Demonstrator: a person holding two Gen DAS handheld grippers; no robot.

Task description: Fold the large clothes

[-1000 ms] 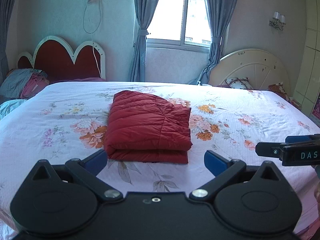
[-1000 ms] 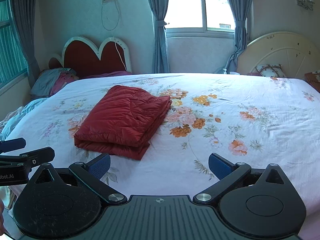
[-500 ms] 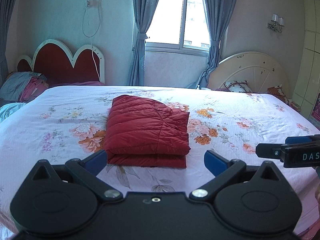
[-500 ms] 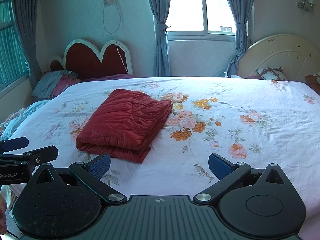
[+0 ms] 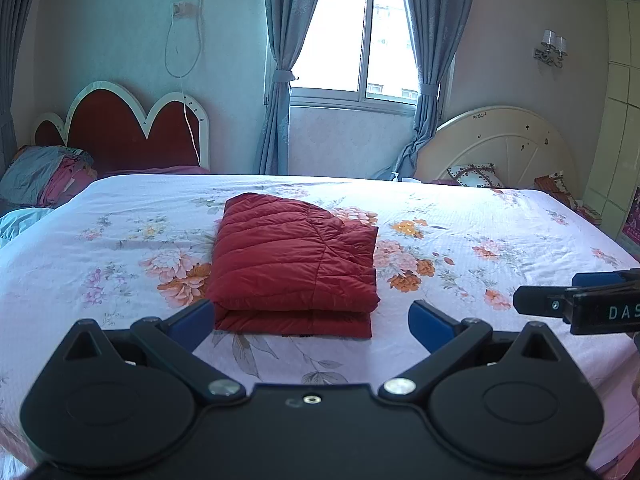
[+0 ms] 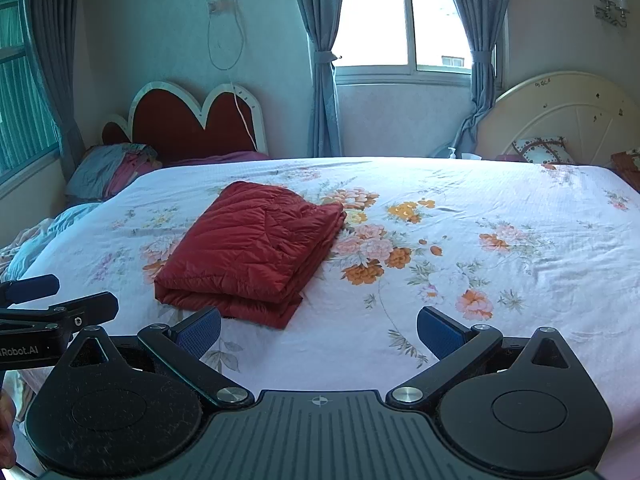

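Note:
A red quilted jacket (image 5: 294,264) lies folded into a thick rectangle on the floral bedsheet (image 5: 480,248); it also shows in the right wrist view (image 6: 252,252). My left gripper (image 5: 310,320) is open and empty, held just short of the jacket's near edge. My right gripper (image 6: 318,332) is open and empty, to the right of the jacket's near corner. The right gripper's fingers also show at the right edge of the left wrist view (image 5: 576,300), and the left gripper's fingers at the left edge of the right wrist view (image 6: 52,308).
A red heart-shaped headboard (image 5: 120,128) and a pile of clothes (image 5: 44,176) stand at the far left. A cream round headboard (image 5: 500,144) with a cushion (image 5: 474,174) is at the far right. A curtained window (image 5: 352,40) is behind the bed.
Both grippers have drawn back and tilted slightly, so the folded jacket sits a little farther and lower in view. The jacket itself has not moved. Both stay open.

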